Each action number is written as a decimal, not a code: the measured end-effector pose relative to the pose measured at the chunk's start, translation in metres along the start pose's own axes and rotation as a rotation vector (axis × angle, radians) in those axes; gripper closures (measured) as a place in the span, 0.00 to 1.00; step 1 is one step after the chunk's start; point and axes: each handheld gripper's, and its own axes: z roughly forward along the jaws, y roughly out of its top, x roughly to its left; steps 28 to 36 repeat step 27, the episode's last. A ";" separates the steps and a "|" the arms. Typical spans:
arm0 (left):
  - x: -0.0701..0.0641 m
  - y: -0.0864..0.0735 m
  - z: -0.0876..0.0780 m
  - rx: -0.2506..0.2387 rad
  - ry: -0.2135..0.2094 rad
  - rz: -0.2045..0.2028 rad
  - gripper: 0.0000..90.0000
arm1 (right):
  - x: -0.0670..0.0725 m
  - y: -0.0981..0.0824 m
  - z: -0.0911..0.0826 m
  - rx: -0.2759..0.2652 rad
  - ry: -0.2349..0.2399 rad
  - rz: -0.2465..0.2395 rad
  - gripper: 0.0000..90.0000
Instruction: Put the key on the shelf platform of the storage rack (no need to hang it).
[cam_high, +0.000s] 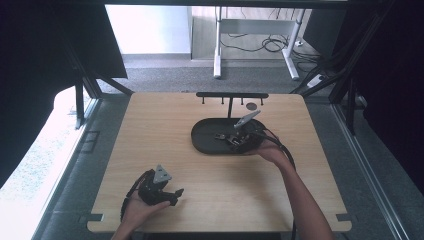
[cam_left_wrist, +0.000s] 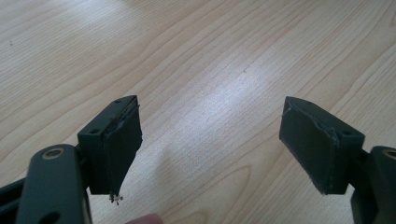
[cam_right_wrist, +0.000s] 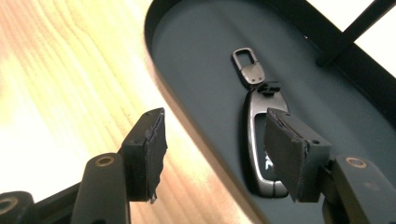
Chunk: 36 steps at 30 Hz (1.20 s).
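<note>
A: Item one, largest first?

B: The counter (cam_high: 165, 150): pale wood, rounded corners, notched at the near edge. Bare in front of the left claw.

A: Item two?

B: Black oval tray (cam_high: 202, 137), set right of centre toward the far side, with a T-shaped hook rack (cam_high: 231, 95) rising from its far rim. A dark round spot lies on the wood just beside the rack; too small to identify.

A: Item three, the claws?

B: Right claw (cam_right_wrist: 212, 149): jaws spread wide, nothing between them, poised over the tray's near rim. Left claw (cam_left_wrist: 210, 144): jaws also wide, empty, held low near the counter's front left, well apart from the tray.

A: Item four?

B: Key fob (cam_right_wrist: 256, 140): dark body with silver trim, lying flat on the tray floor. A metal clip (cam_right_wrist: 249, 67) is attached at its far end.

A: The relation that matters?

B: The fob lies straight ahead of the right claw, partly hidden behind its right-hand jaw. Its long axis runs away from the claw, clip end farthest. The right hand is plainly the nearer.

A: Pose of the hands?

B: Right forearm reaches diagonally forward, claw tipped down into the tray. Left hand cradles its claw from beneath, pointing toward the middle of the counter. My judgement: a grasp across the fob's width would need the right claw shifted slightly toward the fob.
</note>
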 end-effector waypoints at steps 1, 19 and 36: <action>0.000 0.000 0.000 0.000 -0.001 0.000 0.24 | 0.002 -0.002 -0.001 -0.004 0.008 0.004 0.45; -0.001 0.000 0.000 0.002 0.000 -0.001 0.24 | 0.021 -0.058 -0.019 -0.077 0.035 0.051 0.47; 0.000 0.000 -0.001 -0.002 0.004 -0.002 0.24 | 0.022 -0.066 -0.017 -0.081 0.013 0.068 0.45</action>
